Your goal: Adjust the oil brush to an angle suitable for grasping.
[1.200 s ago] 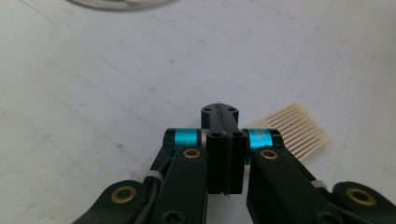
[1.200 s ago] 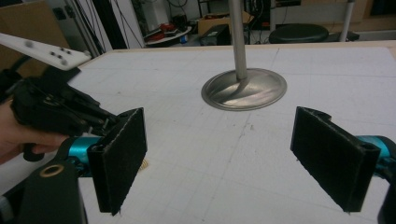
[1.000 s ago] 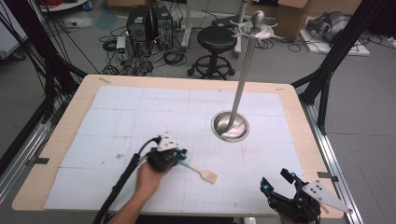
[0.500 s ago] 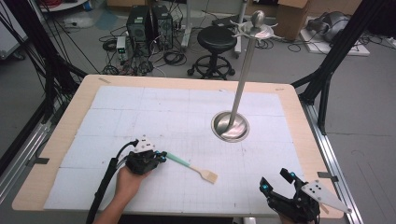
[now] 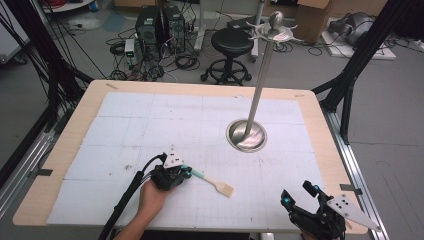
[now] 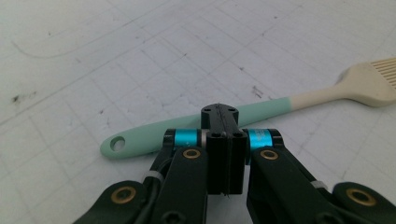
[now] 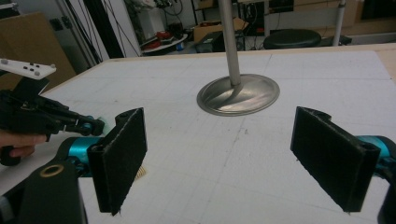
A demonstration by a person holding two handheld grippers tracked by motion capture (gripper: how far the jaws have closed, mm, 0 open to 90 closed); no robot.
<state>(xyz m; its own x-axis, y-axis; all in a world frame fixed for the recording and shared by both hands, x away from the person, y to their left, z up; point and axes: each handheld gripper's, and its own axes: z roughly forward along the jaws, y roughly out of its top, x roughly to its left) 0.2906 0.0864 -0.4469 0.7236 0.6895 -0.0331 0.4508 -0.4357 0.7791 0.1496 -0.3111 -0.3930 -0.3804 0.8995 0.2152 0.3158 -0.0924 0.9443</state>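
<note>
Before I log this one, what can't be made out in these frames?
- Left gripper view: whether the shut jaws pinch or only touch the spatula; the jaws cover that spot.
- Same view: the spatula's blade, cut by the right edge.
- Right gripper view: the stand, its top cut off.

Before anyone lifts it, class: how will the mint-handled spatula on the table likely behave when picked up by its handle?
The spatula looks slim and flat, so probably light and unlikely to roll. Its cream slotted head seems like silicone and may flex. The smooth handle could slip or pivot if the left gripper, now shut above it, grips near one end.
</note>
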